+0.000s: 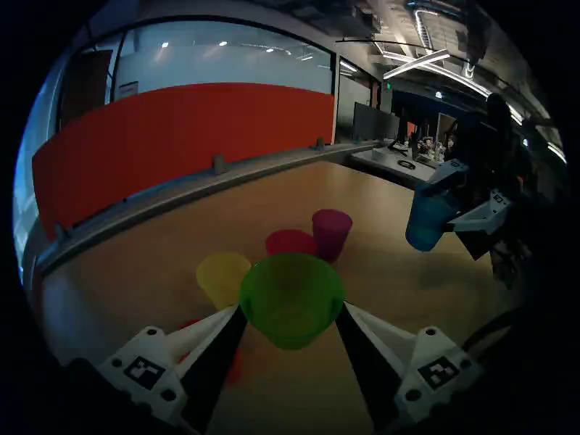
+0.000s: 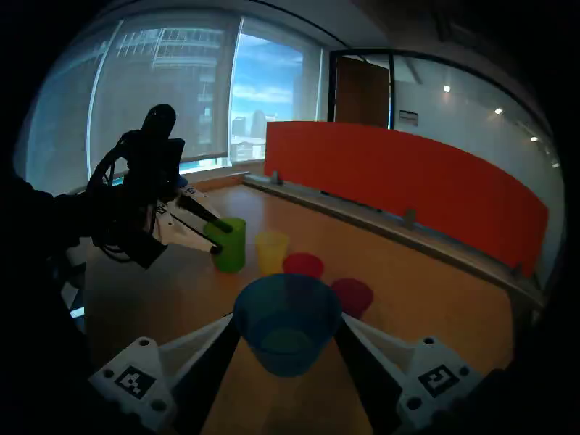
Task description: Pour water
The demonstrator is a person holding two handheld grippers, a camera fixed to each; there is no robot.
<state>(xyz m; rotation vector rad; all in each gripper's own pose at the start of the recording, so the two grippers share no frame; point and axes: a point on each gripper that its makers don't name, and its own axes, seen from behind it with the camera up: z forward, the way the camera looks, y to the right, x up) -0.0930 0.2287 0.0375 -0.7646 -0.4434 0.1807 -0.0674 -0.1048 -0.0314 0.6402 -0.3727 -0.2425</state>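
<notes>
Blue see-through plastic cup [image 2: 287, 332], upright, sits btwn fingers of right gripper [image 2: 287, 326], which is part-open and pressing its sides; poss. a little liquid at the bottom, can't confirm. Green see-through plastic cup [image 1: 291, 299], upright and gripped likewise by left gripper [image 1: 290, 310], lies ahead-left of the blue one, well apart. Yellow plastic cup [image 1: 221, 277] and red plastic cup [image 1: 290, 241] stand nearby on wooden table [image 1: 167, 239].

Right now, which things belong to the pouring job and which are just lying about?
In the job: green plastic cup, held by left claw; blue plastic cup, held by right claw.
Lying about, seemingly: yellow plastic cup, red plastic cup, magenta plastic cup, standing on wooden table.
</notes>
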